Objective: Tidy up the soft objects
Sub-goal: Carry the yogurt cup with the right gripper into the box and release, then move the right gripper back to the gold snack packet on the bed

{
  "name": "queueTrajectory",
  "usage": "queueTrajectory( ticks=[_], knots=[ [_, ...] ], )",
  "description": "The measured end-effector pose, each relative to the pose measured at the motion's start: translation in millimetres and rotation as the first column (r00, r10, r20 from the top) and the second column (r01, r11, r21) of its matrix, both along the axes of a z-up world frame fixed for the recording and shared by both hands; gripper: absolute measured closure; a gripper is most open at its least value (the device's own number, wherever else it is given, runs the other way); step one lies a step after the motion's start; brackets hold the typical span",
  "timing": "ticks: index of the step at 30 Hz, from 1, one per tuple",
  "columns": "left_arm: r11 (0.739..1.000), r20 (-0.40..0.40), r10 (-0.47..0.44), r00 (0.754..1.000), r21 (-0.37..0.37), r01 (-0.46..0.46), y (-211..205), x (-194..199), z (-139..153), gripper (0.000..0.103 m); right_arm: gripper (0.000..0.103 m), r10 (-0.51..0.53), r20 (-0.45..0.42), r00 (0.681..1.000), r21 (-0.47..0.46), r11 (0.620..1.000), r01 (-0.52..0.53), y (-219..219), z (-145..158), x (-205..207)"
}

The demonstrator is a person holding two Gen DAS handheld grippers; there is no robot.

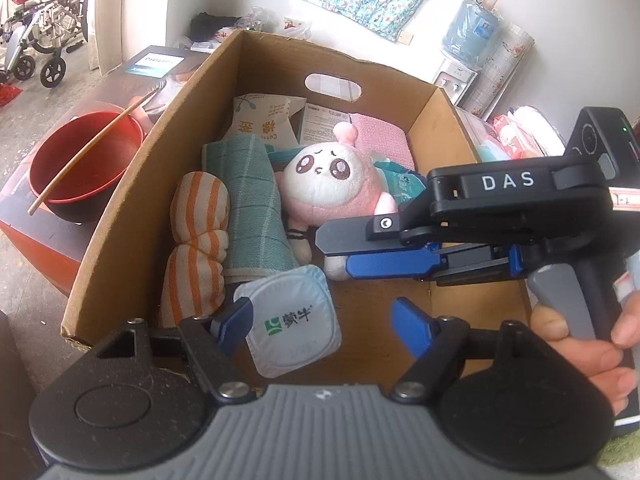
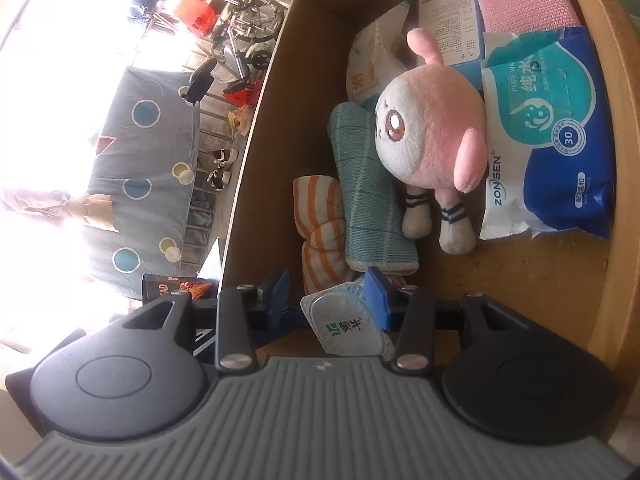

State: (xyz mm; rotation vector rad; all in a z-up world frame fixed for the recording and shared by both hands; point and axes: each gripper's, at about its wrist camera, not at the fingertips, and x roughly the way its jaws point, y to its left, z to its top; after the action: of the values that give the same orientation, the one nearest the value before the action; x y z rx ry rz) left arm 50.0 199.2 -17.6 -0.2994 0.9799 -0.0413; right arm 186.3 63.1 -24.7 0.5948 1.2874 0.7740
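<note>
A cardboard box (image 1: 132,236) holds soft goods. A pink-and-white plush toy (image 1: 332,184) lies mid-box, head toward the far wall with the handle cutout, legs toward the camera. Beside it, a rolled teal towel (image 1: 252,204) and an orange-striped rolled cloth (image 1: 198,240) lie parallel, long axes running near to far. A white square yogurt cup (image 1: 294,320) sits at the near end, foil lid up. The left gripper (image 1: 322,326) is spread wide around the cup, pads not pressing. The right gripper (image 2: 328,296) stands partly spread above the cup, gripping nothing.
</note>
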Motion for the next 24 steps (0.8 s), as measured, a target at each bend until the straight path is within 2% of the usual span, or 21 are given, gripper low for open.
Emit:
queueTrajectory(
  ticks=[13, 18, 24],
  knots=[
    [0.999, -0.03, 0.05, 0.998, 0.006, -0.05, 14.0, 7.3, -6.4, 0.025, 0.057, -0.005, -0.085, 0.996, 0.007, 1.0, 0.006, 12.4, -21.1, 10.2],
    [0.998, -0.026, 0.064, 0.998, 0.002, -0.064, 17.1, 8.0, -3.3, 0.024, 0.055, 0.007, -0.061, 0.998, 0.029, 1.0, -0.005, 12.5, -12.6, 6.4],
    [0.999, 0.018, 0.047, 0.999, 0.009, -0.047, 8.4, 6.5, 10.7, 0.02, 0.052, -0.03, -0.001, 1.0, 0.081, 0.996, 0.03, -14.7, 6.3, -4.5]
  ],
)
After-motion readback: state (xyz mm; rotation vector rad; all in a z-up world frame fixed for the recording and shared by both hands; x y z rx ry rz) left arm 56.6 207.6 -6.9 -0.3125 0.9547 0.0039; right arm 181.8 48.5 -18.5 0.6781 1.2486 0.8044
